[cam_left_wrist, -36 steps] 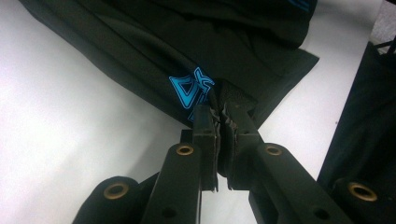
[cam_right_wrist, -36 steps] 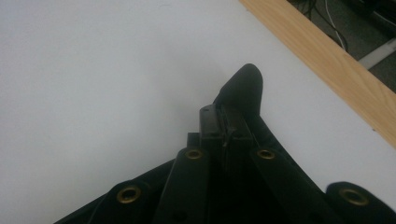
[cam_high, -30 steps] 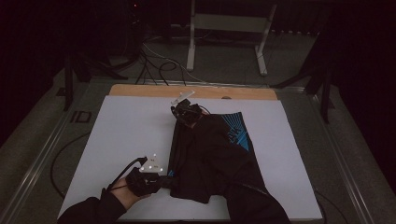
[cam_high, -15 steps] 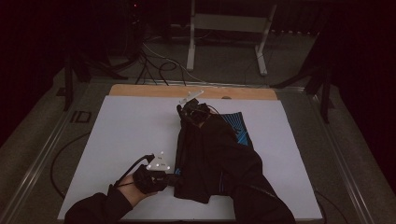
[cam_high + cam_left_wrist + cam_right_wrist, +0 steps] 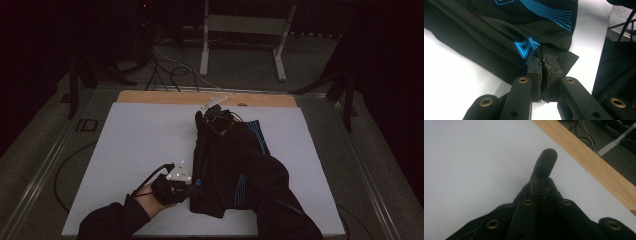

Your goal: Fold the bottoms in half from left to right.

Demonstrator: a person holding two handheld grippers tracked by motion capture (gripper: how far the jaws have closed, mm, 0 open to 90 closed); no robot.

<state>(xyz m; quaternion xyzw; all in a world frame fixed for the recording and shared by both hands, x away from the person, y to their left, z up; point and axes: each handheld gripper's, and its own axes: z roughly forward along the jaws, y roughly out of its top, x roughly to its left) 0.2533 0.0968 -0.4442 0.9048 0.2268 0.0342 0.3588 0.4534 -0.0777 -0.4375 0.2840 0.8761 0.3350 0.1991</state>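
Note:
A black garment [image 5: 230, 165] with blue printing lies lengthwise on the white tabletop [image 5: 140, 135]. My left gripper [image 5: 192, 189] is at its near left corner, shut on the hem beside a blue logo [image 5: 526, 48]. In the left gripper view the cloth [image 5: 499, 32] is bunched between the closed pads [image 5: 534, 67] of that gripper [image 5: 542, 58]. My right gripper [image 5: 201, 119] is at the far end, shut on the garment's far edge. A tuft of black cloth [image 5: 545, 161] sticks out past its tips [image 5: 541, 181]. My right sleeve lies across the garment and hides part of it.
A wooden strip [image 5: 150, 96] runs along the table's far edge, close behind the right gripper. Beyond it a white metal stand [image 5: 240, 25] and loose cables [image 5: 170, 70] are on the floor. Metal rails [image 5: 45, 165] border the table sides. Bare white surface stretches to the left.
Both grippers have shifted to the right across the table, each still closed on the garment. The garment's left edge has been drawn to the right with them.

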